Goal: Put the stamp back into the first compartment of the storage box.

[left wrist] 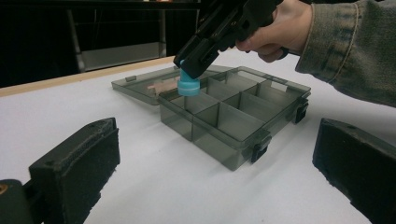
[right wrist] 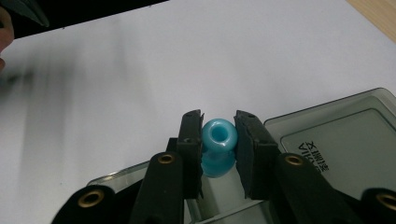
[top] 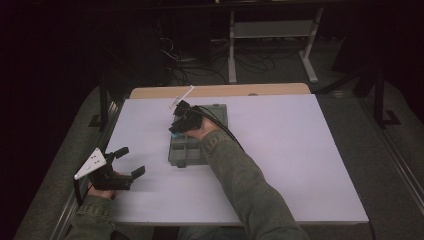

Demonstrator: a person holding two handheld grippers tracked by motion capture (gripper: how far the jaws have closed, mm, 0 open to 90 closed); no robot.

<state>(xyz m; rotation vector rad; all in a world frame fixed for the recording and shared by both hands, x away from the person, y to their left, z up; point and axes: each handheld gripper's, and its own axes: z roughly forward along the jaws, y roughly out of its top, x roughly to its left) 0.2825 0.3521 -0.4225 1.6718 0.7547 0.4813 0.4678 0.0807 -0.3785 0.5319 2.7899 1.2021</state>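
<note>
Blue bead [right wrist: 217, 145] — pinched in right gripper [right wrist: 218, 154], over box [left wrist: 243, 116]

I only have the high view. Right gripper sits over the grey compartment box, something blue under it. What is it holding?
Observer: The right gripper is shut on a small glossy blue plastic spool-shaped piece, hollow at the end.
Operator: Already in a compartment?
Observer: No, the piece hangs just above the smoky transparent plastic compartment box, over a cell by the hinge.
Operator: Lid?
Observer: The box's clear lid lies open flat on the table.
</note>
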